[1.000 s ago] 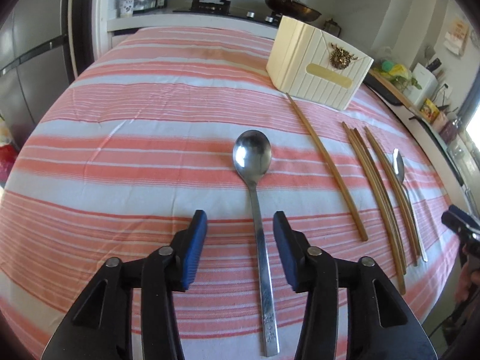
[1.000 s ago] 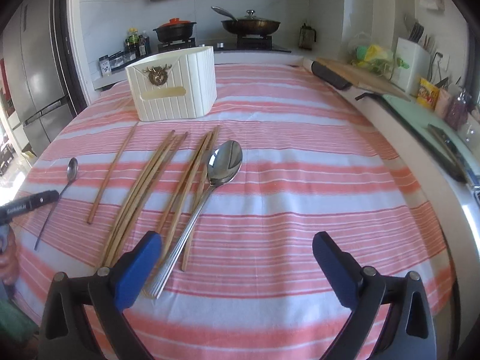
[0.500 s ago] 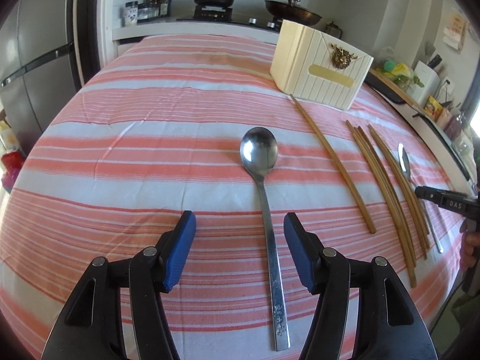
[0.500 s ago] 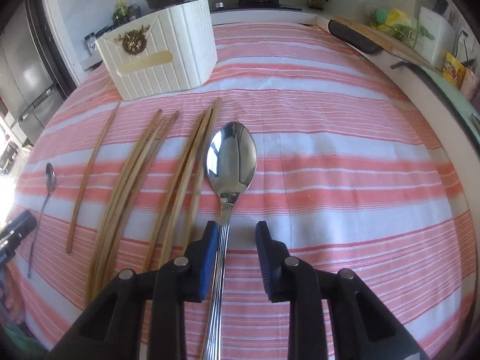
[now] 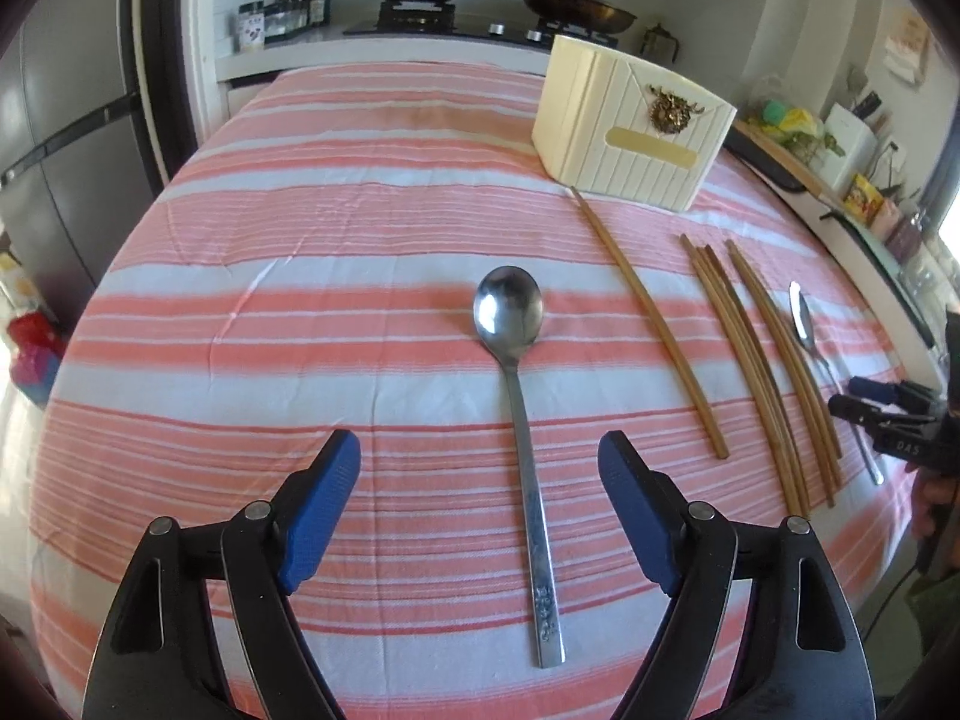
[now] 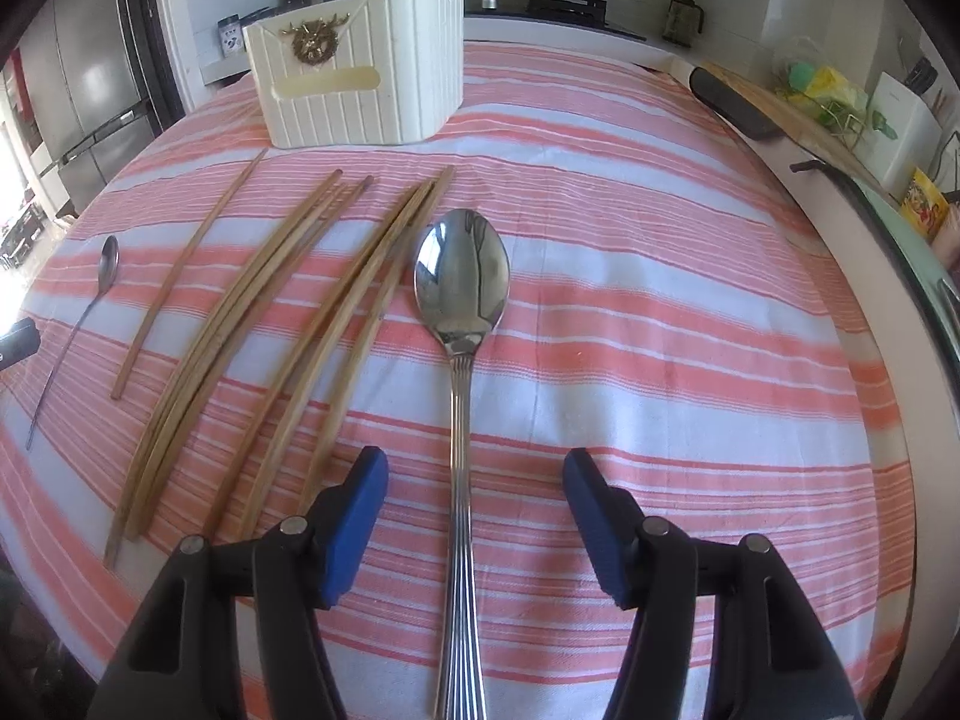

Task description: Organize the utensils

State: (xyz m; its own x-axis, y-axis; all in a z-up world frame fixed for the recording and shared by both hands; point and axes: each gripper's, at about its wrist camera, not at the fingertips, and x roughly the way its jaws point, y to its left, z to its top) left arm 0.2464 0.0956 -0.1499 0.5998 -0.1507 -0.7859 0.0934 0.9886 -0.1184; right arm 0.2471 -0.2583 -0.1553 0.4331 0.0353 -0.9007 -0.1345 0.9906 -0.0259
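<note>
Spoons lay flat on the striped cloth (image 5: 300,276), one in front of each gripper. The left gripper (image 5: 480,504) stood with its blue ribbed pads wide apart, straddling the handle of a plain steel spoon (image 5: 517,396) without touching it. The right gripper (image 6: 474,516) was likewise spread, either side of a larger polished spoon (image 6: 462,324) with a fluted handle. Between the two spoons lay slim wooden chopsticks (image 6: 252,324), loosely fanned, one stick apart from the rest. Beyond them stood a cream ribbed box (image 6: 360,96) with a gold emblem; its inside was hidden from both views.
</note>
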